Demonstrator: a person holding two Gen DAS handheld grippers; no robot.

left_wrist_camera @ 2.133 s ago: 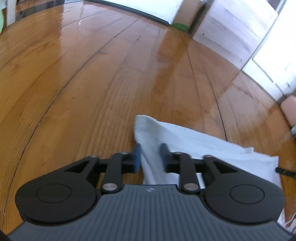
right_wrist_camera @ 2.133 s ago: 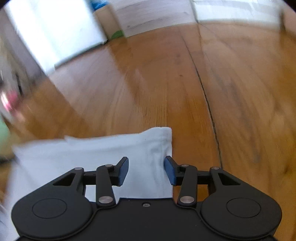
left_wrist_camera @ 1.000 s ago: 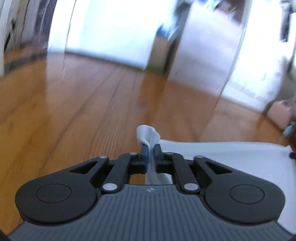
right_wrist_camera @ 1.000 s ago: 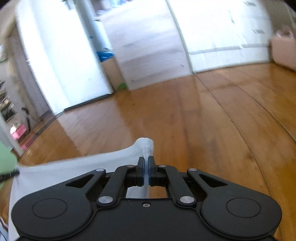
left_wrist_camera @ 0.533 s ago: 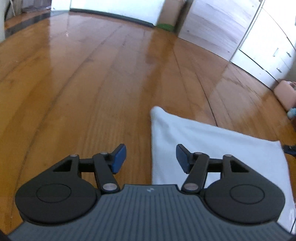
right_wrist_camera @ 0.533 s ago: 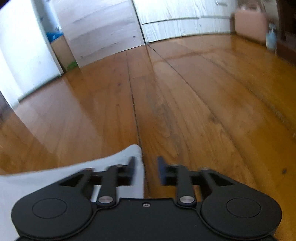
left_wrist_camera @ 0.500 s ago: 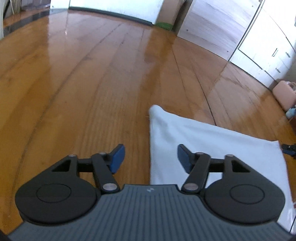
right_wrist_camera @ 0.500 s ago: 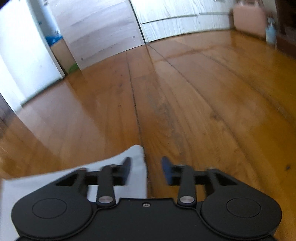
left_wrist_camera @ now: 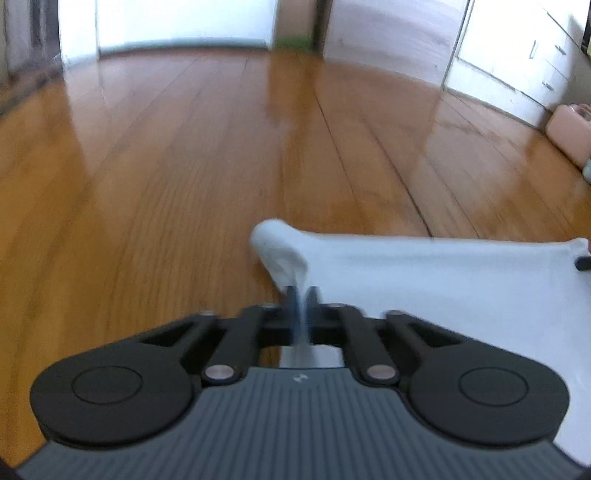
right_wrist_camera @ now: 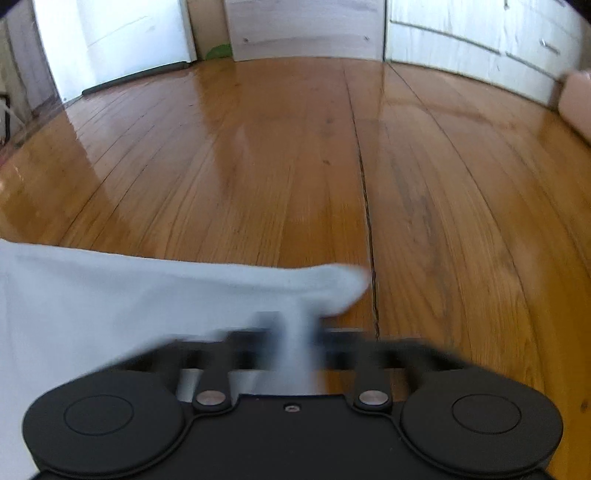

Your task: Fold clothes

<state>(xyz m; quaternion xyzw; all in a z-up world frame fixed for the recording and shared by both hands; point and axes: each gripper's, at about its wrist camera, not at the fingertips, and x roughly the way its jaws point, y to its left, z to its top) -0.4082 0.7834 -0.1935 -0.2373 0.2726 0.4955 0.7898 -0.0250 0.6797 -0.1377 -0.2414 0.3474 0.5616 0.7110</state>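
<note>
Left tool point(left_wrist_camera: 302, 295): jaws pinched right down on a corner of the white cotton garment point(left_wrist_camera: 443, 280), nothing but a thin layer of fabric between the blue pads. The corner bunches into a small rounded lump just beyond the tips, centre of the left wrist view.

Right tool point(right_wrist_camera: 293, 325): fingers are motion-blurred, but they sit narrow and fabric runs straight between them, so I read it as clamped on the opposite corner of the garment point(right_wrist_camera: 129, 295). The corner flops over just past the tips, lower centre of the right wrist view.

Why held this way: one corner per tool keeps the edge between them taut and straight. In the left view the cloth stretches flat from the pinch toward the right edge of frame; in the right view it spreads toward the left edge. Likely a two-corner lift to carry that edge over for a fold.

Garment sits low over the glossy orange-brown wooden plank floor point(left_wrist_camera: 184, 166), filling the lower right of the left view and the lower left of the right view. Whether its far part rests on the floor, can't tell.

White cabinet fronts point(right_wrist_camera: 480, 29) along the top of frame, well apart from the cloth.
</note>
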